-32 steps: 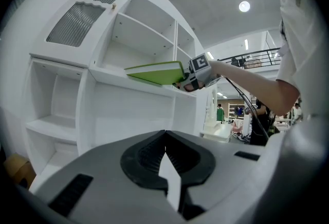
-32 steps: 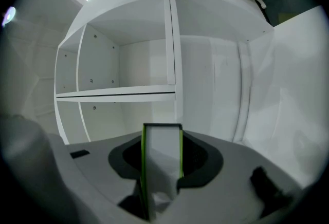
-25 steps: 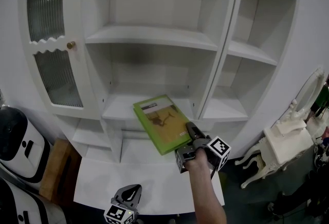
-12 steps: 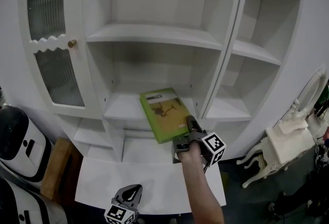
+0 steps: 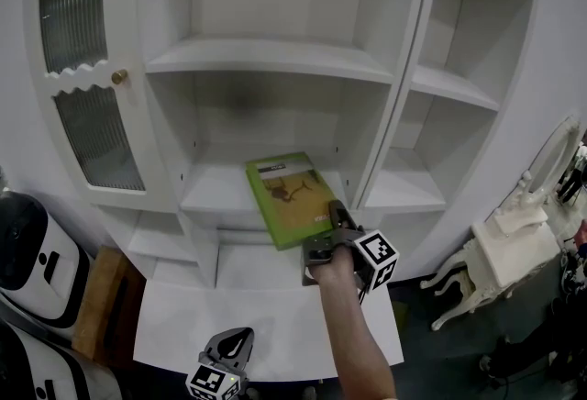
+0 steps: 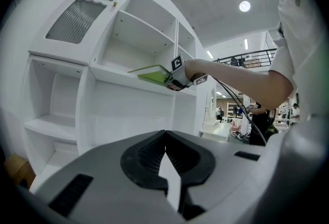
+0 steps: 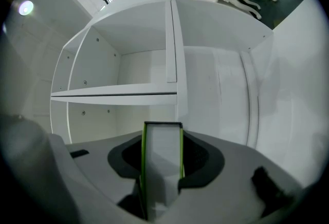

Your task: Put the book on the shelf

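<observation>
The book [image 5: 286,196], clamped edge-on in the right gripper's [image 5: 332,213] just-loosened jaws, is held flat for sliding onto the shelf [image 5: 215,192], and possibly rests there already. The left gripper's [image 5: 235,340] jaws are kept together.

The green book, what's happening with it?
A person has a tool in each hand. The right tool grips the book by its near edge and holds it flat, partly over a middle shelf of the white cabinet; its jaws have just opened slightly. The left tool hangs low down, shut and empty.
</observation>
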`<state>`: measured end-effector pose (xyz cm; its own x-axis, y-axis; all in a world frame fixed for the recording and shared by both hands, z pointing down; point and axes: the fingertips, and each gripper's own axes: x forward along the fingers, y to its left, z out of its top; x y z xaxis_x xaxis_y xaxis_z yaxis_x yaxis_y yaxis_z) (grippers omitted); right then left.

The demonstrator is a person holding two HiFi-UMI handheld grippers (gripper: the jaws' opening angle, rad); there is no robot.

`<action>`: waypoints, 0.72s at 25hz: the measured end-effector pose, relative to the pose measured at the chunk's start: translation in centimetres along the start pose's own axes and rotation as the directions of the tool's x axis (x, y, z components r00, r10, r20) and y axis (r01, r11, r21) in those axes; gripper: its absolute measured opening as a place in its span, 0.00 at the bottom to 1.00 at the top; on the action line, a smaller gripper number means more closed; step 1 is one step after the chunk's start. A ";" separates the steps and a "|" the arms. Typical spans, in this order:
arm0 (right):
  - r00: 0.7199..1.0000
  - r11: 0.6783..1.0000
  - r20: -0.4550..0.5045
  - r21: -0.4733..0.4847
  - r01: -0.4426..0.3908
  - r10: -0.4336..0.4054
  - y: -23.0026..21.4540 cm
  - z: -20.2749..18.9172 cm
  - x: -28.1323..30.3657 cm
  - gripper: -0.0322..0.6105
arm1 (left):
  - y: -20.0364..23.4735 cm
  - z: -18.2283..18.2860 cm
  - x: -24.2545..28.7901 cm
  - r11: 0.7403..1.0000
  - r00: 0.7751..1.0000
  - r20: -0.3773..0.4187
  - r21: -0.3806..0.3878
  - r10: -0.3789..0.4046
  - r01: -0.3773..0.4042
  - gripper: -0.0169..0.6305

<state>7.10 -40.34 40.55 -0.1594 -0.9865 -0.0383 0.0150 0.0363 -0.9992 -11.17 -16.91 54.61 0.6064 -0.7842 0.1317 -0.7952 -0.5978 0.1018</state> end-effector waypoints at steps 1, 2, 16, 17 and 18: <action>1.000 1.000 -0.004 0.002 -0.009 0.009 0.1 0.0 0.0 0.30 | 0.0 0.0 0.0 1.000 1.000 -0.002 0.000 -0.002 0.002 0.04; 1.000 1.000 -0.009 0.003 -0.019 0.019 0.2 0.0 0.0 0.32 | -0.1 0.0 0.1 1.000 1.000 -0.003 0.000 -0.003 0.003 0.04; 0.991 0.994 -0.089 -0.024 -0.105 0.102 1.2 -0.1 -0.7 0.45 | -0.4 0.0 0.2 1.000 1.000 0.000 0.005 -0.011 0.011 0.04; 0.990 0.994 -0.090 -0.024 -0.106 0.104 1.1 0.0 -0.7 0.45 | -0.4 0.0 0.2 1.000 1.000 0.000 0.004 -0.010 0.010 0.04; 0.990 0.994 -0.092 -0.024 -0.107 0.105 1.0 0.0 -0.7 0.45 | -0.4 0.0 0.2 1.000 1.000 0.000 0.004 -0.010 0.010 0.04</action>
<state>7.27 -39.62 39.63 -0.2473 -0.9583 -0.1432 0.0082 0.1457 -0.9893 -10.73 -16.87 54.60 0.6141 -0.7784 0.1306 -0.7893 -0.6060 0.0991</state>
